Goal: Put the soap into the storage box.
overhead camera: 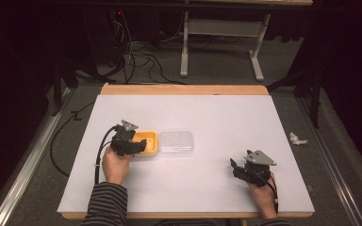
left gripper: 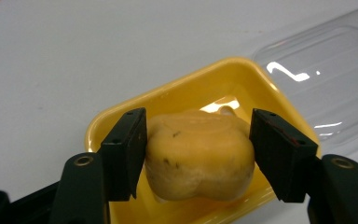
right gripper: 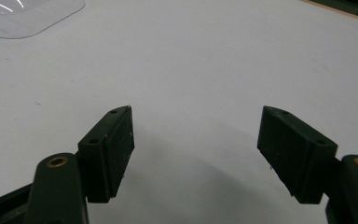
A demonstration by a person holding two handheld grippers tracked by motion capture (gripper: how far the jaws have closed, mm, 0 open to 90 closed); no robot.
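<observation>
A yellow plastic container (left gripper: 205, 74) sits on the white table sheet, left of centre (overhead camera: 152, 138). My left gripper (left gripper: 198, 116) reaches into it, jaws closed against both sides of a pale tan, potato-like lump (left gripper: 198, 158) with small dark specks. In the high view the left gripper (overhead camera: 139, 146) is at the container's left end. A clear plastic lid (overhead camera: 176, 142) lies flat just right of the container, also visible as the lid (left gripper: 326, 79) and the lid (right gripper: 23, 14). My right gripper (overhead camera: 234, 167) rests near the front right, and this gripper (right gripper: 196, 121) is open over bare sheet.
The white sheet (overhead camera: 226, 117) covers a wooden table whose far edge (overhead camera: 184, 89) shows. A crumpled white scrap (overhead camera: 297, 139) lies on the floor at the right. Cables (overhead camera: 136, 56) and a second table's legs (overhead camera: 185, 47) stand behind.
</observation>
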